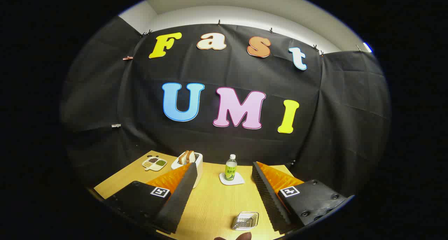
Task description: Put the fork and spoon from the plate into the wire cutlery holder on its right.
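Observation:
My gripper (224,168) is held above a wooden table (213,201), and its two fingers stand wide apart with nothing between them. A small silvery wire cutlery holder (245,220) sits on the table low between the fingers, closer to the right finger (267,194). Seen from above, it looks square, and I cannot make out anything inside it. Just nearer than the holder, a small brown rounded shape (235,237) pokes in; too little of it shows to tell what it is.
Beyond the fingertips a green-labelled bottle (230,167) stands upright on a white coaster (231,179). A white toaster (190,161) with bread slices stands behind the left finger. A sectioned dish (154,163) lies at the far left. The table's far edge meets the black cloth wall.

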Available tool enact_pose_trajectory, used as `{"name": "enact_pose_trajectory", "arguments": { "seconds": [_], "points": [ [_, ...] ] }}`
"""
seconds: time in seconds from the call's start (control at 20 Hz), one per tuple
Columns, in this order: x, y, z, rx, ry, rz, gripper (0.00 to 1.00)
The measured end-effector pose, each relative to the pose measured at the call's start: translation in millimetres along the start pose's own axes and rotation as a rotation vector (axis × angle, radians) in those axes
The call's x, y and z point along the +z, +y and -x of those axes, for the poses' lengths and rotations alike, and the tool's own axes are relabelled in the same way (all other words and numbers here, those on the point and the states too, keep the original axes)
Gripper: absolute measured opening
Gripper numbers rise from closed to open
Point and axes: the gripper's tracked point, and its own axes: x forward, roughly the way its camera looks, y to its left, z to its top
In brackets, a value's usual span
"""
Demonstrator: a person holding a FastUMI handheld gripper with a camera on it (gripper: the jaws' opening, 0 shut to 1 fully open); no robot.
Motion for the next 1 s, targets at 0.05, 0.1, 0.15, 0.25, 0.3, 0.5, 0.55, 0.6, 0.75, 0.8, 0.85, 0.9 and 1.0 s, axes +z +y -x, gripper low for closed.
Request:
{"name": "enact_pose_trajectory", "arguments": {
  "seconds": [0.05,0.1,0.15,0.25,0.3,0.5,0.55,0.6,0.75,0.8,0.85,0.9,1.0],
  "points": [
    [0.2,-0.3,-0.5,0.001,0.000,-0.001,0.98],
    [-0.7,0.1,-1.2,0.001,0.001,-0.002,0.98],
    [-0.4,0.4,-2.0,0.001,0.001,-0.003,0.98],
    [0.6,-0.1,-2.6,0.002,0.000,-0.002,0.98],
    [-0.2,-0.1,-3.1,0.001,0.000,-0.001,0.98],
    [-1.2,0.7,-4.7,0.006,0.001,-0.001,0.98],
    [-0.9,0.4,-4.9,0.006,0.002,-0.001,0.98],
    [-1.0,1.2,-6.3,0.009,0.002,-0.002,0.98],
    [-4.2,4.4,-7.3,0.022,0.013,-0.009,0.98],
    [-6.5,6.0,-7.7,0.027,0.019,-0.011,0.98],
    [-8.8,8.8,-8.1,0.038,0.027,-0.012,0.98],
    [-12.3,15.5,-8.6,0.060,0.042,-0.013,0.98],
    [-22.2,32.2,-9.1,0.119,0.086,-0.020,0.98]
  ]
}}
